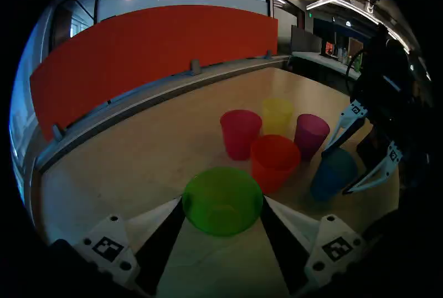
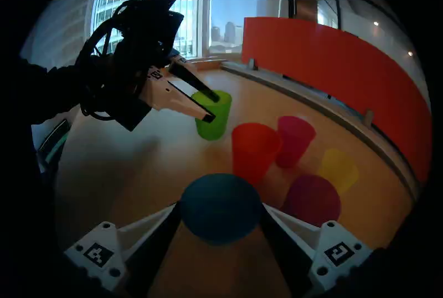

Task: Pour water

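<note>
A translucent green cup (image 1: 222, 184) sits between the fingers of my left gripper (image 1: 221, 205), which press on both of its sides. The right gripper view shows this left gripper (image 2: 215, 108) clasping the green cup (image 2: 213, 126) low over the wooden table (image 2: 138, 159). My right gripper (image 2: 220, 210) is shut on a dark blue cup (image 2: 220, 198). In the left gripper view that blue cup (image 1: 332, 179) stands at the right, between the right gripper's (image 1: 335, 171) white fingers. I cannot tell whether either cup holds water.
Several other cups stand grouped mid-table: orange (image 1: 275, 159), pink (image 1: 240, 132), yellow (image 1: 277, 114) and purple (image 1: 310, 134). A red partition (image 1: 155, 54) runs along the table's far edge. A dark sleeve (image 2: 50, 93) holds the left gripper.
</note>
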{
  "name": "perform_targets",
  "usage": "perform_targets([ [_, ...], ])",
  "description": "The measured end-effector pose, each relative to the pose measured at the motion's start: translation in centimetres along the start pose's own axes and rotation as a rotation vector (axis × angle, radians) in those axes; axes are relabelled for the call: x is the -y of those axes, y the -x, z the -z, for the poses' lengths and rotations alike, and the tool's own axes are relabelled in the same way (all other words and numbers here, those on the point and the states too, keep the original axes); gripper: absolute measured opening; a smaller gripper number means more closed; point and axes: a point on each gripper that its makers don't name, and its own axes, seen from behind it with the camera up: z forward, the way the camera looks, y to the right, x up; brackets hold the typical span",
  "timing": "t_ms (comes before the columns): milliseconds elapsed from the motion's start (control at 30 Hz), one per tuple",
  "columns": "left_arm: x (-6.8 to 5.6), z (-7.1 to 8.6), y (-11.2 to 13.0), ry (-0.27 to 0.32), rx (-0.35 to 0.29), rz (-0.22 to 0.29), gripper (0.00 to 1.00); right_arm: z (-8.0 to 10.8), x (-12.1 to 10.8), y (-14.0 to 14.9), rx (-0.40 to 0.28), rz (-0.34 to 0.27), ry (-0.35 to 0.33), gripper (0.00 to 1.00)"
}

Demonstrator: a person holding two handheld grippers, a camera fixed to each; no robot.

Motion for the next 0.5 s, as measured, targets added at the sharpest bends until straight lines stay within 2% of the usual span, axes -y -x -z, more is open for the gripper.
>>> perform_targets([
  [200, -0.1, 0.3, -0.1, 0.001, -0.004, 0.007, 0.89, -0.1, -0.1, 0.0, -0.007, 0.000, 0.010, 0.92],
  [500, -0.5, 1.5, -0.7, 0.004, -0.030, 0.020, 0.89, 0.7, 0.1, -0.8, -0.041, -0.043, 0.010, 0.92],
])
